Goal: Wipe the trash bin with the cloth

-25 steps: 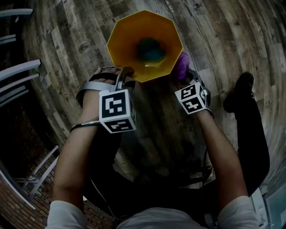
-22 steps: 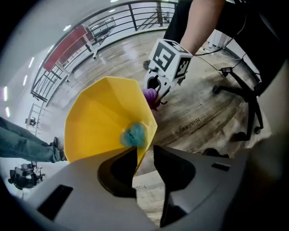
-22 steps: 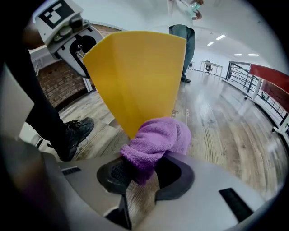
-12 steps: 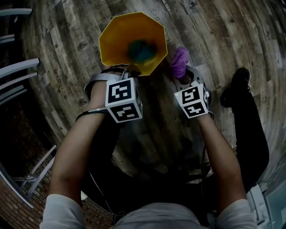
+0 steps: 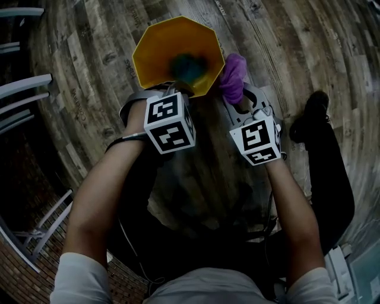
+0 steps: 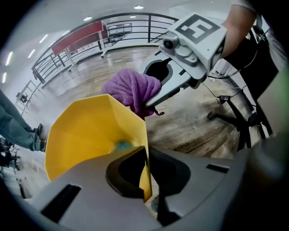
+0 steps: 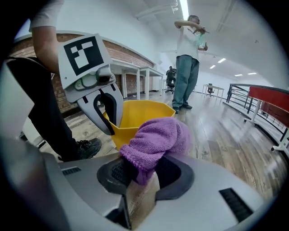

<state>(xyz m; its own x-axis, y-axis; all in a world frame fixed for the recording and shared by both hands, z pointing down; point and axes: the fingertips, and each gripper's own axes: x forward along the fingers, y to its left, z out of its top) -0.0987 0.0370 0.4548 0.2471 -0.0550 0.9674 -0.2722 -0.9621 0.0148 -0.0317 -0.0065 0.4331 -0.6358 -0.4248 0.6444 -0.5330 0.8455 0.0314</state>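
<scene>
Now the left hand-held gripper (image 6: 146,175) pinches the yellow octagonal plastic trash bin (image 5: 159,54) at six o'clock; the right hand-held gripper (image 7: 137,178) clutches the fuzzy purple cloth (image 5: 233,76) beside its four o'clock.

I'm in a big open office loft: plank floor (image 5: 297,41), a brick wall (image 7: 135,57) with white desks (image 7: 135,68) along it, a metal railing (image 6: 122,28) and strip lights (image 7: 184,10) overhead.

Pale short sleeves (image 5: 80,276), dark trousers (image 5: 335,184). The left gripper (image 7: 112,127) and right gripper (image 6: 152,101) are grey, each carrying a white cube (image 5: 170,123) with black square markers. A thin black cable (image 5: 122,141) crosses the left wrist.
</scene>
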